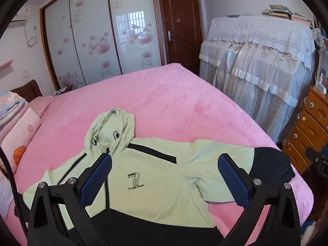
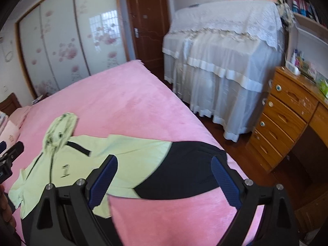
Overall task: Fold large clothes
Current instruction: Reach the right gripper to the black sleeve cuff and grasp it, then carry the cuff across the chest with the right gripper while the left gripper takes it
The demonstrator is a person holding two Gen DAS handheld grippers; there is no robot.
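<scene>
Hoodie (image 1: 155,176), pale green with black trim, lies spread flat and front-up on the pink bed (image 1: 164,102), close to the near edge, its hood (image 1: 111,127) pointing toward the middle of the bed. One sleeve (image 2: 164,164) stretches out toward the bed's right edge, and its black cuff end (image 2: 190,172) stops just short of that edge. Your left gripper (image 1: 165,176) hangs above the chest with its jaws spread wide, holding nothing. Your right gripper (image 2: 164,182) hangs over the black part of the sleeve, jaws equally wide and empty. The other sleeve looks partly hidden behind your left gripper's frame.
</scene>
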